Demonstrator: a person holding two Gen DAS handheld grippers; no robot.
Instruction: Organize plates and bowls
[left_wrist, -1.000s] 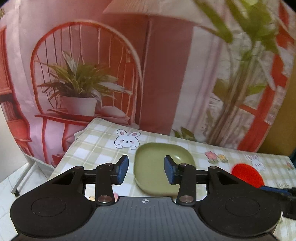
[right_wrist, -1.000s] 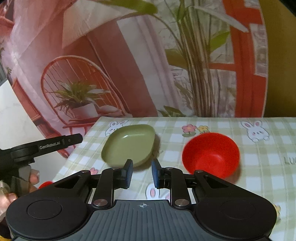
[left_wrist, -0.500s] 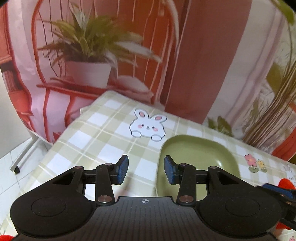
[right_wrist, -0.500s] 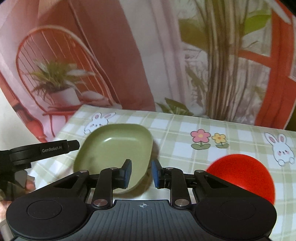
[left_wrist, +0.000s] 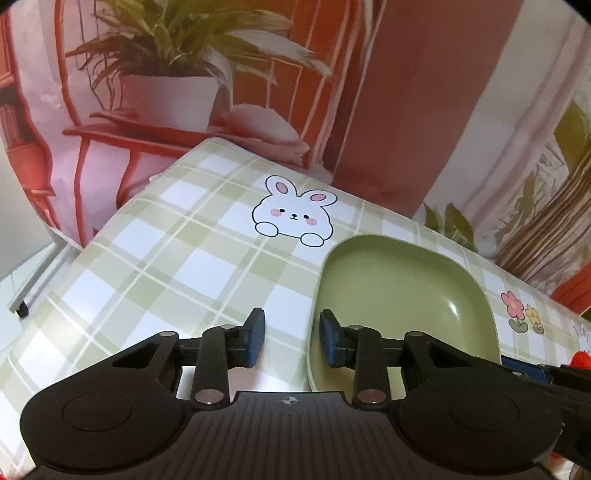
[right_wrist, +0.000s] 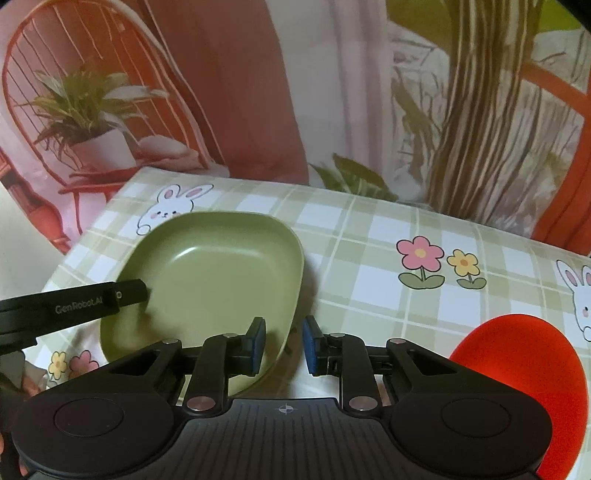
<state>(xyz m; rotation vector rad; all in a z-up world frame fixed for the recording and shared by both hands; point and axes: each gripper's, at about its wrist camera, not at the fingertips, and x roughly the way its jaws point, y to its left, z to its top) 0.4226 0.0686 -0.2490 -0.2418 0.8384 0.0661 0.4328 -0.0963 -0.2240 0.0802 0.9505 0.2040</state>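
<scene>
Plates first: one green plate (right_wrist: 218, 284) lies flat on the tablecloth (right_wrist: 369, 236) near the table's far left corner, a rounded square with a raised rim, smooth and matte with a soft glare on its inner wall. It is a muted olive green, plain, with nothing in it. In the left wrist view the same plate (left_wrist: 402, 295) sits to the right of center, just beside a printed rabbit (left_wrist: 293, 214).

One red bowl (right_wrist: 517, 373) sits at the lower right of the right wrist view, well apart from the plate, round and bright with a dull, slightly grainy surface; the gripper body hides its lower part.

The tablecloth looks like glossy plastic, checked in pale green and white, printed with rabbits and small flowers (right_wrist: 439, 266). Behind the table hangs a cloth backdrop (right_wrist: 258, 92) printed with a red chair, a potted plant and tall stems.

The left gripper (left_wrist: 291, 341) has its two black fingers apart, blue pads facing each other; the plate's left rim lies between them, with the right pad (left_wrist: 327, 341) over the plate and the left over bare cloth. The right gripper (right_wrist: 283, 345) is also spread, straddling the plate's right rim, one pad (right_wrist: 258, 343) inside and the other outside. Neither pair is clamped on the rim.
</scene>
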